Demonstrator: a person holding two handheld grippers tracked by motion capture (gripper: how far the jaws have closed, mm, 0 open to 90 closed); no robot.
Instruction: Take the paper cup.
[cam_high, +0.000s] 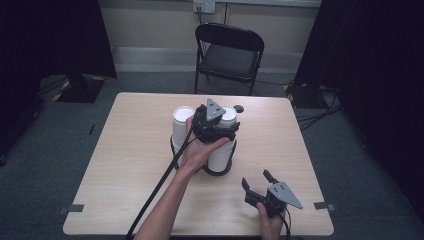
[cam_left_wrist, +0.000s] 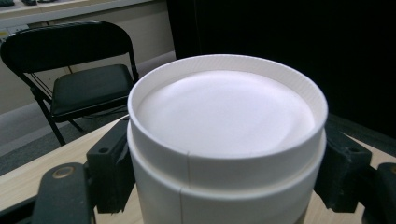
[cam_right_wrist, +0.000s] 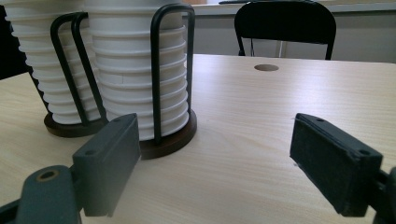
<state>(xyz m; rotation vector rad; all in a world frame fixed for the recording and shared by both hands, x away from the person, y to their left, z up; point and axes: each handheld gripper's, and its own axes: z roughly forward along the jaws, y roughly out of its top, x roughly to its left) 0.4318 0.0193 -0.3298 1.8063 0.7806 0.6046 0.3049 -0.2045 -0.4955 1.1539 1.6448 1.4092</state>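
left tongs (cam_high: 220, 120) clamp top cup (cam_left_wrist: 224, 126) to lift it off stack (cam_right_wrist: 140, 79) | right tongs (cam_high: 260, 184) wait open on table (cam_high: 125, 165)

From the high view, the left tongs (cam_high: 216, 126) and the hand around them cover most of the right-hand stack of white ribbed paper cups (cam_high: 223, 150), so where the pads actually meet it can't be made out there. In the left gripper view that stack's lower part runs off the bottom edge. In the right gripper view the tops of both stacks get chopped by the top edge, and the black wire holder with the round dark base (cam_right_wrist: 169, 84) hides strips of the cups behind its bars.
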